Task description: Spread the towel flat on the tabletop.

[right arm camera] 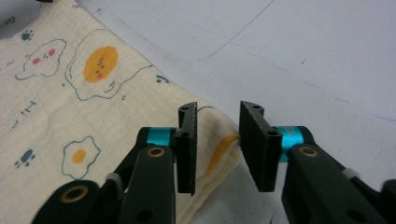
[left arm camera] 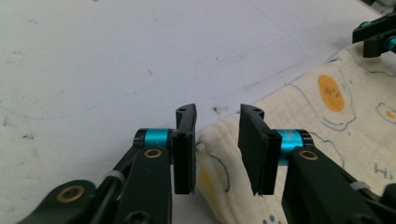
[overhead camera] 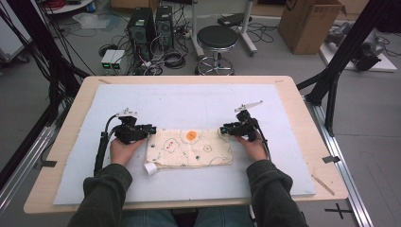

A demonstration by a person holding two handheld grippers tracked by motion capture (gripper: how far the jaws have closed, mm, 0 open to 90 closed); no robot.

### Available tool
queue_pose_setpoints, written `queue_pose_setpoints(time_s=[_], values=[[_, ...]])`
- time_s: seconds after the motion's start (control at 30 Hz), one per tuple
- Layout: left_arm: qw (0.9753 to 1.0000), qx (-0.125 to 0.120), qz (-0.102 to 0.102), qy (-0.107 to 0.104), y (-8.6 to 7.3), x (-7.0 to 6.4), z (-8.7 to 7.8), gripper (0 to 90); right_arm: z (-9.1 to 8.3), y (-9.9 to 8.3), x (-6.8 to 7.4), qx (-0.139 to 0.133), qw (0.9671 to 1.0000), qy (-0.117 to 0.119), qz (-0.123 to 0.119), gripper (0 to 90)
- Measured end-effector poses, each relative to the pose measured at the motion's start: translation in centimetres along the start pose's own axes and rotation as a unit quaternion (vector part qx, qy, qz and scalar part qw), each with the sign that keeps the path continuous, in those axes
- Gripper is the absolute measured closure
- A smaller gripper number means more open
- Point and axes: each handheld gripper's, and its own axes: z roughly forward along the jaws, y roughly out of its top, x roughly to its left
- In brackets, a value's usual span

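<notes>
Bare white mat (overhead camera: 189,99) surrounds the cloth (overhead camera: 189,147), whose far corners sit between each open tool's jaws.

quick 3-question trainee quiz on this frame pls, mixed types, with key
1. True or false: the left gripper is shut on the cloth.
2. Which far corner of the cloth lies between the right gripper's open jaws? A) the person's left B) the person's right
3. Fill in: the cloth lies on a pale ____ mat.

Key: 1 false, both grippers are open with a cloth corner between the jaws; 2 B; 3 blue.
</notes>
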Motion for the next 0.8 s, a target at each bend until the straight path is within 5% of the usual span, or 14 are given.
queue_pose_setpoints(time_s=[0.43,0.8], values=[[0.9992,-0.036,0.002,-0.016,0.6,-0.1,-1.4,60.5,-1.8,0.5,0.1,-0.008,0.9998,-0.016,0.011,45.2],[0.9989,-0.046,0.000,-0.005,1.0,0.4,-2.5,58.7,-3.1,2.4,0.7,-0.019,0.9997,-0.016,-0.001,44.7]])
